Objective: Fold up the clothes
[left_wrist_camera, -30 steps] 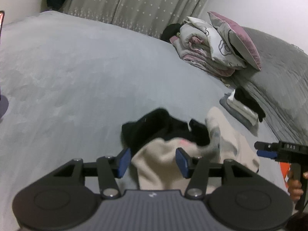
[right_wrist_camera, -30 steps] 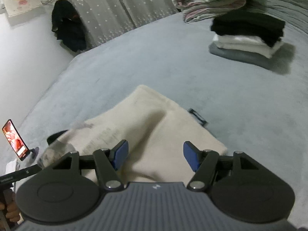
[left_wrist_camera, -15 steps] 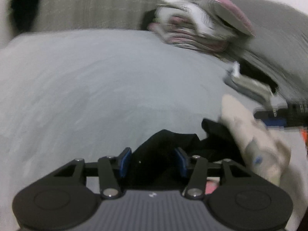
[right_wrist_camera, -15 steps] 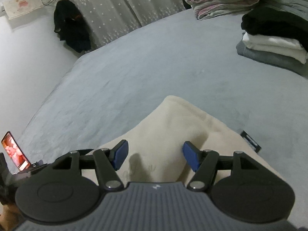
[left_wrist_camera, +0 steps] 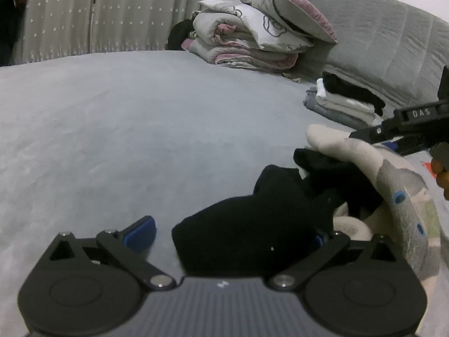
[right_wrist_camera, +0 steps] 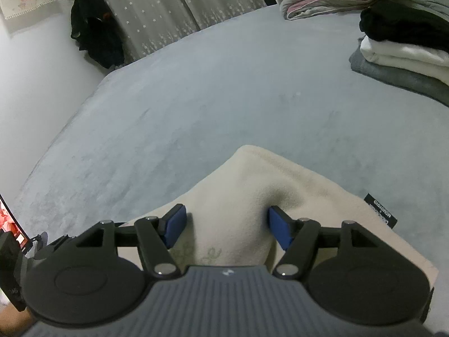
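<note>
Folding on the grey plush bed (left_wrist_camera: 140, 129), I should flatten the cream fleece garment (right_wrist_camera: 252, 185) before the next crease, pulling it clear of the black garment (left_wrist_camera: 252, 233). My right gripper (right_wrist_camera: 226, 227) pinches a soft fleece ridge; my left gripper (left_wrist_camera: 233, 236), jaws just opened wide, straddles limp black knit without pressing it. Cream is thick, slumping.

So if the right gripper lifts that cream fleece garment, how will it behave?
Probably floppy: the cream fleece garment bunches into a soft ridge between the right gripper's pads. It looks thick yet light, so it should sag and drag across the grey bedspread.
</note>
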### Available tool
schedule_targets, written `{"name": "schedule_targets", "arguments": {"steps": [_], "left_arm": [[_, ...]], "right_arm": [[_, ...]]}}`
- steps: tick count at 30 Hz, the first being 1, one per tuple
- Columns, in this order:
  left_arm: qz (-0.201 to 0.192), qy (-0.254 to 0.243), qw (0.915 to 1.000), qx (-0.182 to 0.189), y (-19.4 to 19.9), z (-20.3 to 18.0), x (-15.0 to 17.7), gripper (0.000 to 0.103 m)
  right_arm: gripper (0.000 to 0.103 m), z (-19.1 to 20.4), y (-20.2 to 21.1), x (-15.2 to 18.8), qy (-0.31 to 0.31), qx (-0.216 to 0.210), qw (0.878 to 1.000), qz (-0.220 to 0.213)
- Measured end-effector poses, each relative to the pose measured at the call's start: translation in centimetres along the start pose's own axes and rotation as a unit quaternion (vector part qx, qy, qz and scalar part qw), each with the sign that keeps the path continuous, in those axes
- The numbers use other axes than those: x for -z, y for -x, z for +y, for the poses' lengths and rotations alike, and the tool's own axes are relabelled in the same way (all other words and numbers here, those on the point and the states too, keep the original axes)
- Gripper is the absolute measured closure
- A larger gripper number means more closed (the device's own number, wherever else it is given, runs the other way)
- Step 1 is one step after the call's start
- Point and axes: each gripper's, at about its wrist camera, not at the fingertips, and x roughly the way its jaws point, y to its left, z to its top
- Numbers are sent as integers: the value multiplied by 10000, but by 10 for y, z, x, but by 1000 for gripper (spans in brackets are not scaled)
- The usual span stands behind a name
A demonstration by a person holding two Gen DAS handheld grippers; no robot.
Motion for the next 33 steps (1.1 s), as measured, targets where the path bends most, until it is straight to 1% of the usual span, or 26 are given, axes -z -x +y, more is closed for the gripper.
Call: {"name": "schedule_targets", "arguments": {"steps": [4, 9, 18, 23, 24, 26, 27, 28, 29, 33], "left_arm": [[-5, 29, 10000, 25, 0, 1, 0, 0], [-4, 25, 10000, 27, 1, 2, 1, 0], [-5, 21, 10000, 30, -1, 0, 0, 0], [-5, 20, 10000, 31, -1, 0, 0, 0], [-5, 19, 10000, 31, -1, 0, 0, 0], [-5, 19, 10000, 31, -1, 0, 0, 0], [-5, 19, 10000, 31, -1, 0, 0, 0], [-5, 18, 10000, 32, -1, 0, 0, 0], [-5, 19, 10000, 34, -1, 0, 0, 0], [-7, 24, 10000, 39, -1, 0, 0, 0]], "right_arm": [[34, 0, -1, 1, 1, 32, 10000, 3], [33, 4, -4, 2, 172, 120, 9998, -11], [33, 6, -5, 3, 289, 193, 9994, -30], [33, 8, -7, 4, 492, 201, 9986, -37], [37, 8, -7, 3, 547, 191, 9983, -37], [63, 9, -10, 3, 639, 264, 9976, -6], [68, 10, -10, 3, 685, 311, 9972, -5], [74, 11, -11, 2, 731, 358, 9967, -5], [78, 11, -9, 2, 748, 371, 9965, -26], [83, 18, 3, 5, 908, 435, 9946, -246]]}}
